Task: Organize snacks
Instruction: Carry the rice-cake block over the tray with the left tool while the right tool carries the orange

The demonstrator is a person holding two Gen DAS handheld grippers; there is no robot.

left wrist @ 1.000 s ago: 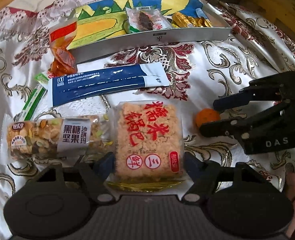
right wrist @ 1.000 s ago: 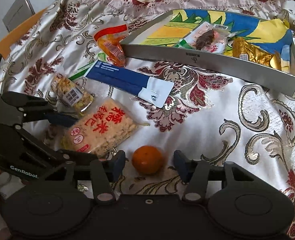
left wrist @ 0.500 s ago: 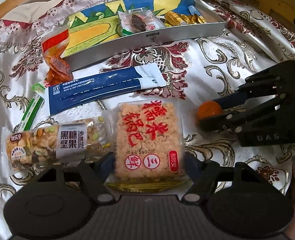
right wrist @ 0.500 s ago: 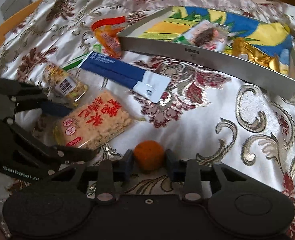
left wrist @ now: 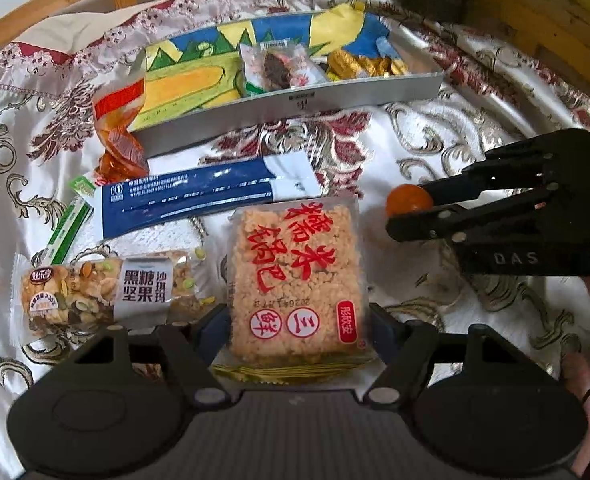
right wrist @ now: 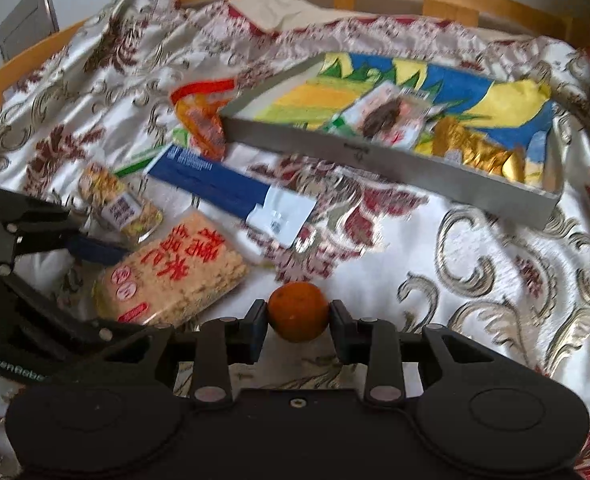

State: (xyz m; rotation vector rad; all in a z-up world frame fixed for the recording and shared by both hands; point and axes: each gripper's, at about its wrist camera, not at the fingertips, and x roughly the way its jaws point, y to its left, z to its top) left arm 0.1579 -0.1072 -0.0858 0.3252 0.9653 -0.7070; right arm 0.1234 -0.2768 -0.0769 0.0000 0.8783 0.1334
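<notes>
The right gripper (right wrist: 298, 317) is pinching the small orange ball snack (right wrist: 298, 316) between its two pads, one on each side, because a round thing would be rolling away on the smooth patterned cloth (right wrist: 475, 264) if it were pushed from one side only. The left gripper (left wrist: 299, 334) is holding its jaws spread around the near end of the rice cracker pack (left wrist: 298, 280); the pads seem to be sitting against the wrapper's edges, but I cannot tell whether they are really pressing. The open box (right wrist: 395, 162), at about one o'clock from the orange ball in the right wrist view, is already keeping a few snacks, so both pieces are probably going there. The nut bar (left wrist: 107, 290) and the blue sachet (left wrist: 199, 196) are lying loose on the cloth at about ten o'clock from the cracker pack, waiting their turn.
</notes>
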